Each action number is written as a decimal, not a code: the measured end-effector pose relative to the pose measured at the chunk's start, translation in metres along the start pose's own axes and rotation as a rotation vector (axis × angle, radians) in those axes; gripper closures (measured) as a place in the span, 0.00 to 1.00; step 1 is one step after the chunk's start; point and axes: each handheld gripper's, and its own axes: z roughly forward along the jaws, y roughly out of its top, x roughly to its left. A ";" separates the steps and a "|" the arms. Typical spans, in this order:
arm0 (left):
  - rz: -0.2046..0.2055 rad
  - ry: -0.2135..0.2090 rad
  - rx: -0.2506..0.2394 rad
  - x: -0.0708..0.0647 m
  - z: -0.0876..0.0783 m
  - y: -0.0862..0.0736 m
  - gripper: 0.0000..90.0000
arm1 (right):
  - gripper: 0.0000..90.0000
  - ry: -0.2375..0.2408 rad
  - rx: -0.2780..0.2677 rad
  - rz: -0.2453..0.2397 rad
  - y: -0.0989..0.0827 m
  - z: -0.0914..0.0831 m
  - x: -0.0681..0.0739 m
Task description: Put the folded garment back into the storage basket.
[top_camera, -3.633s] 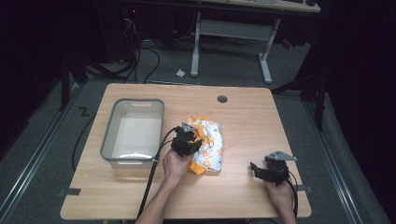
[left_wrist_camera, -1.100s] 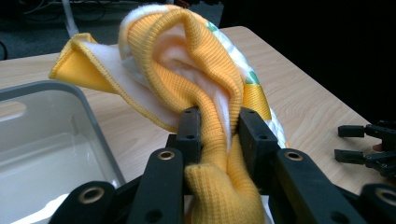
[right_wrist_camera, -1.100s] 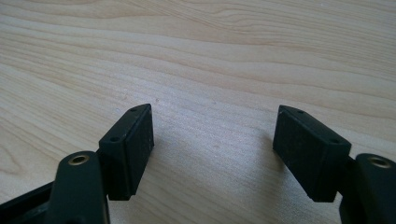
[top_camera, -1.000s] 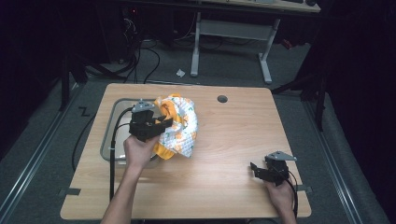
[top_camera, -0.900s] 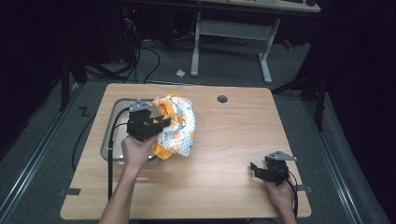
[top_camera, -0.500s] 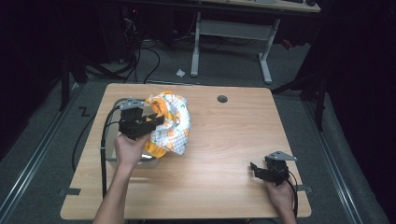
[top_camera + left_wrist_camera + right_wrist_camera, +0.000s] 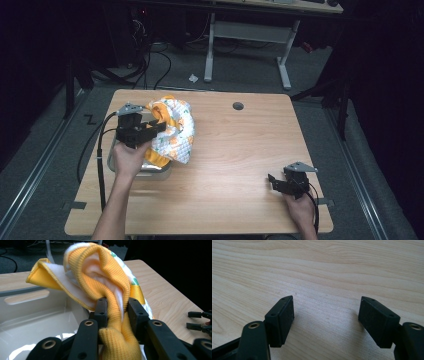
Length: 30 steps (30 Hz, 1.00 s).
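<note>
An orange and white patterned baby garment (image 7: 172, 131) hangs bunched over the near right corner of a clear plastic bin (image 7: 150, 169), its ribbed orange edge clamped between the left gripper's (image 7: 117, 306) jaws. The right gripper (image 7: 325, 317) rests on the wooden table (image 7: 240, 150), jaws spread apart.

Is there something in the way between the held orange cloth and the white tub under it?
Nothing visible is. The left gripper is shut on the cloth, which hangs over the tub; the part of the tub's inside that shows is bare.
</note>
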 end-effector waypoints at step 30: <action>-0.007 0.079 0.064 0.040 -0.002 -0.011 0.80 | 0.32 0.000 0.000 0.000 0.000 0.000 0.000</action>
